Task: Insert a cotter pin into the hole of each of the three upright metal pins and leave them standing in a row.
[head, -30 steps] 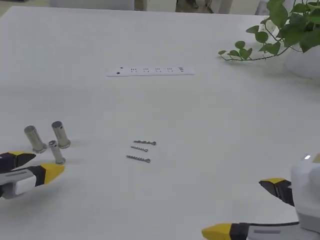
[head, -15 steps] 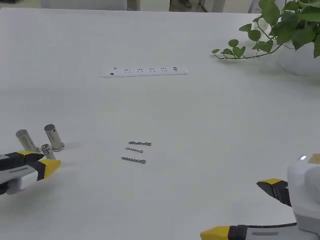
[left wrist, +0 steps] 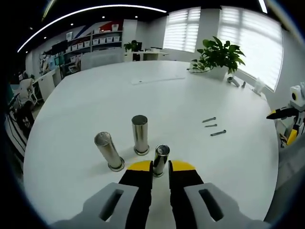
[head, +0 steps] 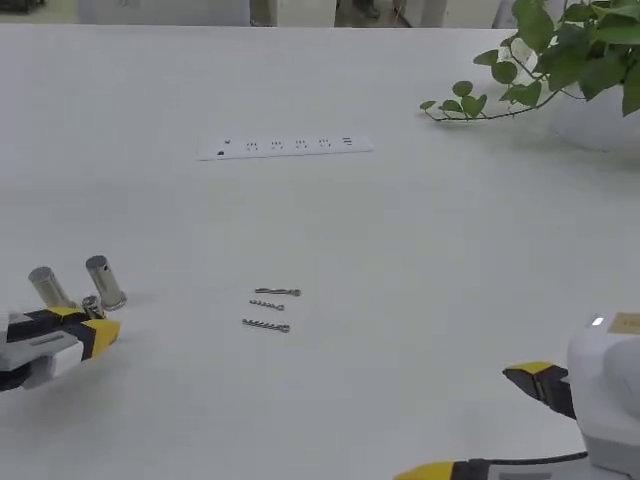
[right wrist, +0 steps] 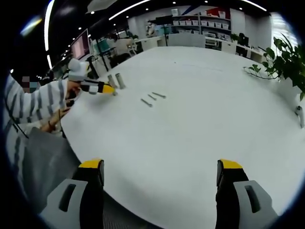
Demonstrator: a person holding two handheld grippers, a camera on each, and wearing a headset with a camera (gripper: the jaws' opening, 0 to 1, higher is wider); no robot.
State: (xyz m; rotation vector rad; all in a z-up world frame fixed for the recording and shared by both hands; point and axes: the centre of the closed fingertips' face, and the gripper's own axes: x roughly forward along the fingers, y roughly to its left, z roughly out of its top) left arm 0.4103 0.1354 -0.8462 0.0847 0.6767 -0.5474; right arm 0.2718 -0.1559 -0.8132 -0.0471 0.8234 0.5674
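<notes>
Three metal pins stand upright at the table's left: a tall pin [head: 42,287], a second tall pin [head: 103,281] and a shorter pin [head: 92,305]. My left gripper [head: 92,322] has its yellow-tipped jaws pressed on either side of the shorter pin [left wrist: 161,159], with the tall pins [left wrist: 108,151] [left wrist: 139,135] just beyond. Three cotter pins [head: 268,307] lie flat at mid-table, also seen as cotter pins [left wrist: 211,126] to the right. My right gripper [head: 470,425] hangs wide open near the front right edge, holding nothing [right wrist: 161,167].
A white power strip [head: 285,148] lies far back on the white table [head: 400,250]. A leafy plant [head: 565,50] in a white pot stands at the back right. A person's striped sleeve [right wrist: 33,102] sits behind the left gripper.
The left gripper's jaws have come together around the shorter pin; a second ago they stood apart beside it. The right gripper has barely moved.
</notes>
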